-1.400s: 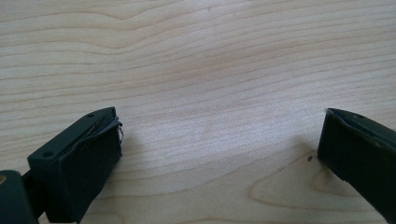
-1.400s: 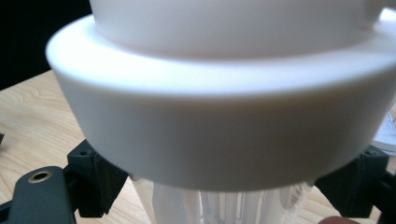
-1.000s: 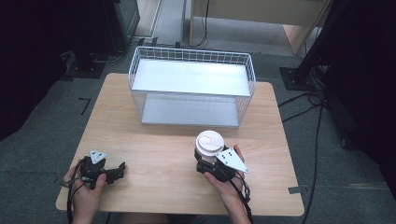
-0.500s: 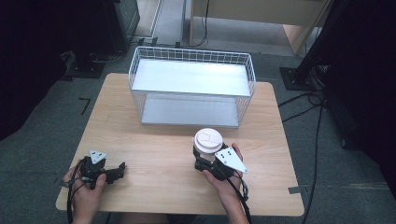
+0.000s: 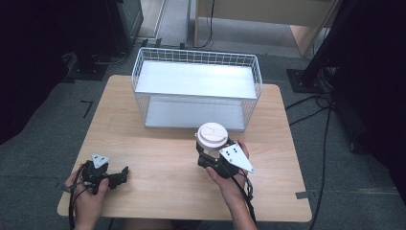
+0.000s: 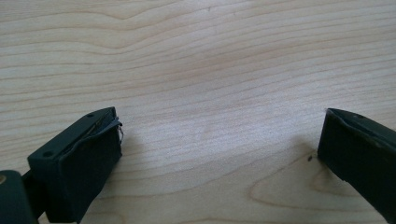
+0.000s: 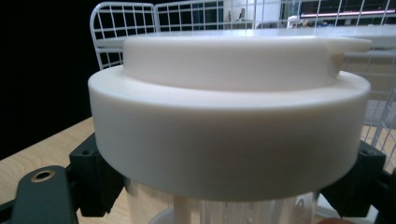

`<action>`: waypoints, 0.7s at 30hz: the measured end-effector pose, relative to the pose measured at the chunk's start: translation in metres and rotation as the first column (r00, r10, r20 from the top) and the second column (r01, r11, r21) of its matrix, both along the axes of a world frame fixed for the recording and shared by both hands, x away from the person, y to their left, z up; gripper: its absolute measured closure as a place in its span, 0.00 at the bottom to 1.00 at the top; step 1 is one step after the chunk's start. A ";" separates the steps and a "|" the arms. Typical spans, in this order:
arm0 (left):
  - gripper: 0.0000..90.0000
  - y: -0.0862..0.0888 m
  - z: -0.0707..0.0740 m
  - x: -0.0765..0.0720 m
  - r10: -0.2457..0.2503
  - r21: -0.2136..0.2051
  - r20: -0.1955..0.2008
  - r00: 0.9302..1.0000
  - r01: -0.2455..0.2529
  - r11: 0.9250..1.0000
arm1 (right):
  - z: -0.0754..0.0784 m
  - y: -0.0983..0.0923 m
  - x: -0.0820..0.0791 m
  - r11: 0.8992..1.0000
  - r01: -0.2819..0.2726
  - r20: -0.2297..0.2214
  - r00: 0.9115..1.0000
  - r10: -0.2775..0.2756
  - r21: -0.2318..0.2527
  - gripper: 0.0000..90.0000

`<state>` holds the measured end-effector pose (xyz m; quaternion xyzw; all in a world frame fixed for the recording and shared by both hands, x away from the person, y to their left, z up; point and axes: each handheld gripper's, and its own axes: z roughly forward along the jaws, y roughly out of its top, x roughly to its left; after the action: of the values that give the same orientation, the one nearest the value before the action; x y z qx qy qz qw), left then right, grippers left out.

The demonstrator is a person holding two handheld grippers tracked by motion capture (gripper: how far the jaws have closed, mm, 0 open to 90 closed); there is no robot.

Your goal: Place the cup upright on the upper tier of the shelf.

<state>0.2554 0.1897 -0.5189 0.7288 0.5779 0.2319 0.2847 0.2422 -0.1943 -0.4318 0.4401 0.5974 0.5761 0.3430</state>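
Observation:
A clear plastic cup with a white lid (image 5: pixel 212 134) is held upright just off the wooden table (image 5: pixel 158 158), in front of the wire basket. My right gripper (image 5: pixel 213 152) is shut on the cup's clear body just under the lid. In the right gripper view the lid (image 7: pixel 229 140) looms close, and the black jaws press the cup from both sides around my right gripper's middle (image 7: pixel 224 207). My left gripper (image 5: pixel 117 178) rests low at the table's near left, open. Its fingers (image 6: pixel 84 163) stand wide apart over bare wood, nothing between them at my left gripper's middle (image 6: pixel 219 154).
A white wire basket (image 5: pixel 196 53) with a pale floor stands at the far middle of the table, its front wall just beyond the cup. Dark floor, cables and stands surround the table. Bare wood lies between the two hands.
The right gripper has lifted the cup a little; the lid now looks nearer the camera and closer to the basket's front wall. The left hand has stayed put.

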 end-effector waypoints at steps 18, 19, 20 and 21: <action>0.00 0.000 0.000 0.000 -0.002 0.003 -0.001 1.000 0.002 1.000 | 0.038 0.004 0.013 0.999 0.028 0.102 0.994 -0.029 0.019 0.17; 0.00 0.000 0.000 0.000 -0.002 0.003 -0.001 1.000 0.002 1.000 | 0.040 0.004 0.015 0.999 0.029 0.108 0.994 -0.031 0.019 0.17; 0.00 0.000 0.000 0.000 -0.002 0.003 -0.001 1.000 0.002 1.000 | 0.042 0.004 0.016 0.999 0.032 0.111 0.993 -0.033 0.016 0.17; 0.00 0.000 0.000 0.000 -0.004 0.005 -0.003 1.000 0.004 1.000 | 0.043 0.004 0.016 0.999 0.034 0.113 0.993 -0.036 0.019 0.17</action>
<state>0.2554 0.1901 -0.5186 0.7308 0.5764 0.2317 0.2826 0.2587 -0.1901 -0.3884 0.4201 0.5642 0.5992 0.3824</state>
